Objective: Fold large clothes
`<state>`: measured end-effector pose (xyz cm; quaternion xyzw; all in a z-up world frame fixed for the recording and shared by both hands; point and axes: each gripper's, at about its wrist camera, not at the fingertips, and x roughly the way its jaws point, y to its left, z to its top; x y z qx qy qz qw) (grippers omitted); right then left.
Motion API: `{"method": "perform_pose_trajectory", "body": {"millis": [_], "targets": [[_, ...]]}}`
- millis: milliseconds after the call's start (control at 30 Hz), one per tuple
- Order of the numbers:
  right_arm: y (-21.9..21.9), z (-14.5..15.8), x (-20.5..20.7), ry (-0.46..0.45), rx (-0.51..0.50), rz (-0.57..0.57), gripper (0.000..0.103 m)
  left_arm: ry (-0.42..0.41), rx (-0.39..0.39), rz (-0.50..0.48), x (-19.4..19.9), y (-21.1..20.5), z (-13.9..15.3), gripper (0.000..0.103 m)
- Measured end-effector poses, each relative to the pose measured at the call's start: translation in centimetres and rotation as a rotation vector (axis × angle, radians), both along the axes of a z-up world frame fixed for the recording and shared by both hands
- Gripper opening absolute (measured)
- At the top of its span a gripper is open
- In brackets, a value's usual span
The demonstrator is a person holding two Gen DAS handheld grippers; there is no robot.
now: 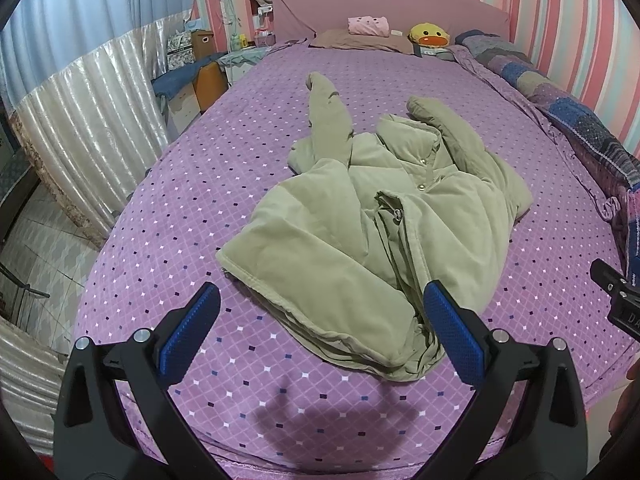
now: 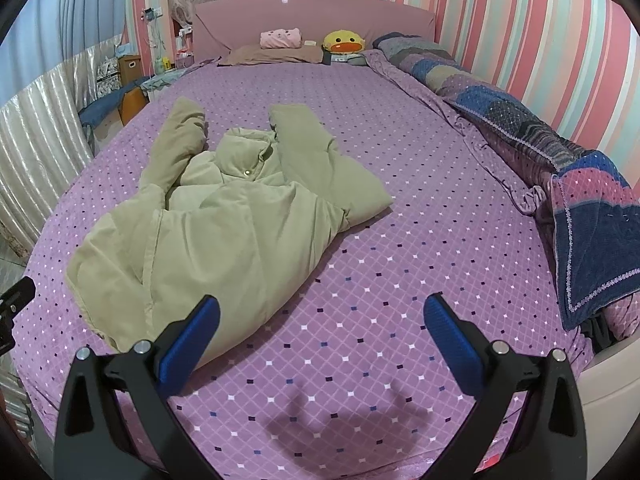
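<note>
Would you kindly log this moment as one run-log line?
stage: pre-grasp | left tongs: open, above jacket hem | right tongs: open, empty | jacket: crumpled, unfolded on bed

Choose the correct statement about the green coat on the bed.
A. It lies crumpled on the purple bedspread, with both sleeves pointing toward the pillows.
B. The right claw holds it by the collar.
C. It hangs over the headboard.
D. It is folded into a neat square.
A: the coat lies rumpled on the bedspread, sleeves toward the pillows, and both the left claw and the right claw are open and empty.
</note>
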<state>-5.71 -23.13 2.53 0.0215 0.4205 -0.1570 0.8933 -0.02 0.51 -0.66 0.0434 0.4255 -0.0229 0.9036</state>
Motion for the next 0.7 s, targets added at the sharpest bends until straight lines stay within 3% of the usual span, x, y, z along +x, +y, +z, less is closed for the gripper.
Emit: {"method": "perform_pose_trajectory", "body": {"millis": [700], "targets": [[-0.35,-0.73,-0.13,0.007,0.005,-0.016,0.101,0.011,0.012,0.004,0.04,0.10,-0.58,0.100]]}}
